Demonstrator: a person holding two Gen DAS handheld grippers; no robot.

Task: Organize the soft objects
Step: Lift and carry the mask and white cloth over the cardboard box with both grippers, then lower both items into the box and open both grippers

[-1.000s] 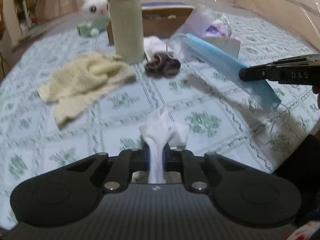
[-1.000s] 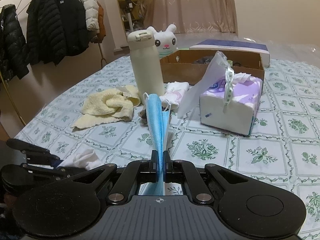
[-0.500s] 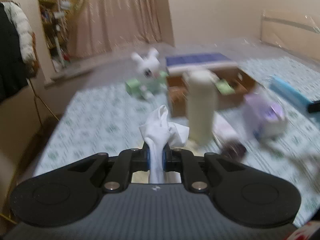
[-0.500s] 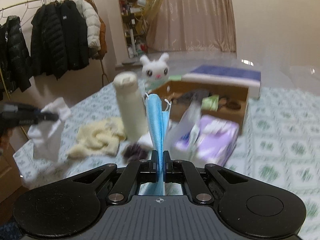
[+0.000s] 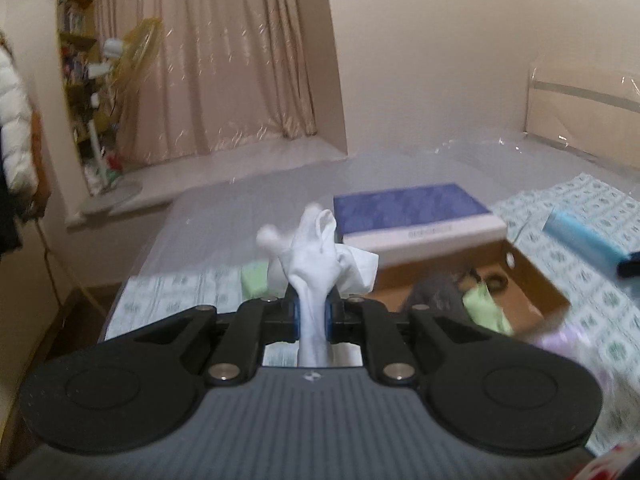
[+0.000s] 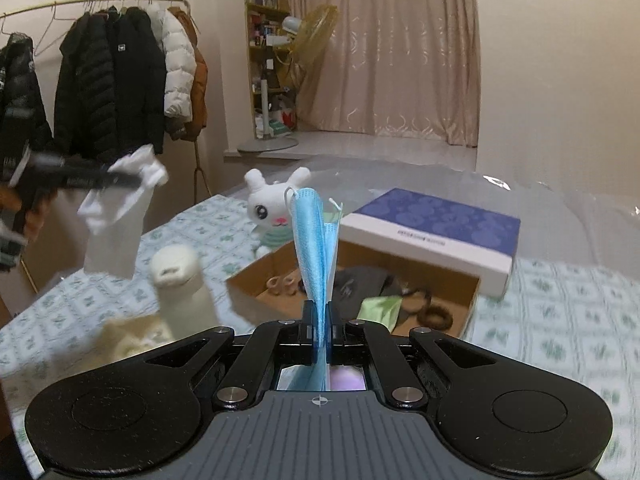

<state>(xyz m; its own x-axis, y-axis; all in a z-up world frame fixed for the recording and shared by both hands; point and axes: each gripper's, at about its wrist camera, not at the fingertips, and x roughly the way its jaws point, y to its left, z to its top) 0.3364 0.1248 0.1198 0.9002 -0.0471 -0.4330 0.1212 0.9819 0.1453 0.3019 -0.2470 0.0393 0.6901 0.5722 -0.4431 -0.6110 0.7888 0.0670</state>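
Both claws are clenched, left (image 5: 311, 314) on a sock (image 5: 316, 256), right (image 6: 319, 326) on a mask (image 6: 314, 248), held above the box (image 6: 460, 292), presumably for dropping in.

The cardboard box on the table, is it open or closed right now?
Open. The cardboard box has no lid on top; dark clothing, hair ties and a green item show inside.

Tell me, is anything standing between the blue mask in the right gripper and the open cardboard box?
Nothing visible does. The right gripper holds the blue mask in the air just before the cardboard box, whose top is open. The cream bottle stands off to the left.
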